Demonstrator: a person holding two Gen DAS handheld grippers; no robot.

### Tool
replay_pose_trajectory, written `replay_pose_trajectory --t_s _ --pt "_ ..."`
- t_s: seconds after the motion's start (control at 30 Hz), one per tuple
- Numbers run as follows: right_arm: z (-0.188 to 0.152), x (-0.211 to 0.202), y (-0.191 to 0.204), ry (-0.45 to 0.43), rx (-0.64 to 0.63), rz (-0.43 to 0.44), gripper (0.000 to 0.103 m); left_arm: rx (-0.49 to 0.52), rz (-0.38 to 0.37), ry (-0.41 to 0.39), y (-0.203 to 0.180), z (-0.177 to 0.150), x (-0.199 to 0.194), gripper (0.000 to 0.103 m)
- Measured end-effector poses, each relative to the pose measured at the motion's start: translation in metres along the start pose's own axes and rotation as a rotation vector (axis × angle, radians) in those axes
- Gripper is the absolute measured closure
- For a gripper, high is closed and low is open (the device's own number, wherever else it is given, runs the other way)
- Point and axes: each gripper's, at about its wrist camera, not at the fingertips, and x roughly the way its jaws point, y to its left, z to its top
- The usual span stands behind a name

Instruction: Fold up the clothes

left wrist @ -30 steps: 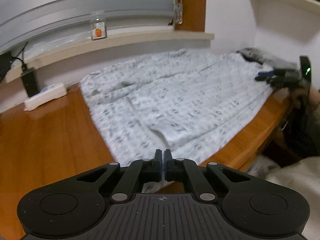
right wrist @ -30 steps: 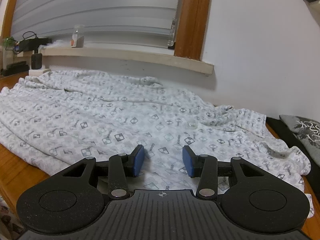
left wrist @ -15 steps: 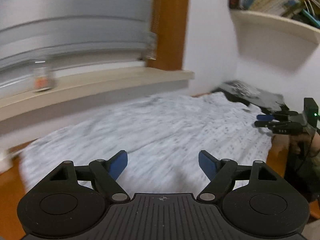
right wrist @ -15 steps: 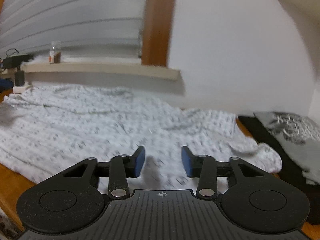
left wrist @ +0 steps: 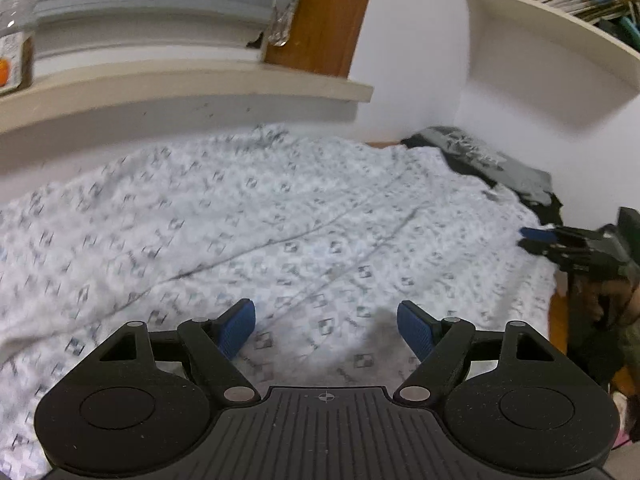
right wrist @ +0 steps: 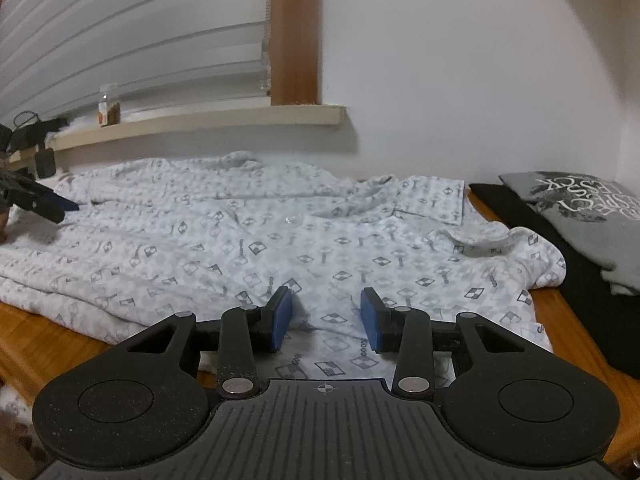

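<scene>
Since a second ago my left tool has sprung from clenched to wide and swung along the shirt.

Both tools are released, grasping nothing; my right tool stands half-wide over the near hem. The shirt lies spread flat on the bench. To fold cleanly, I judge each tool should pinch one hem corner, lifting evenly together.

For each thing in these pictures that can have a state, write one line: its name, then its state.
Patterned shirt: spread flat on the wooden table, wrinkled, not folded.
Left gripper: open, empty, over the shirt.
Right gripper: open, empty, over the shirt's near edge.
Grey printed garment: folded, lying on black cloth.
Window blind: lowered.
</scene>
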Motion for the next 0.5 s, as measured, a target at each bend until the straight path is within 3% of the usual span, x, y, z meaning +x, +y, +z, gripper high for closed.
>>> replay_pose_trajectory --t_s 0.13,0.27,0.37,0.5 --pt "-0.005 -0.026 0.006 0.025 -0.014 0.020 0.065 0.024 0.042 0.005 -0.013 -0.010 -0.013 0.020" --pt "-0.003 -0.043 0.014 0.067 -0.044 0.024 0.064 0.035 0.066 0.000 -0.020 -0.016 -0.016 0.007" --pt "0.003 -0.046 0.018 0.080 -0.070 0.012 0.063 0.059 0.087 -0.008 -0.026 -0.018 -0.015 0.006" --pt "0.010 -0.049 0.032 -0.088 -0.036 0.002 0.064 0.028 0.076 -0.012 -0.021 -0.016 -0.013 0.006"
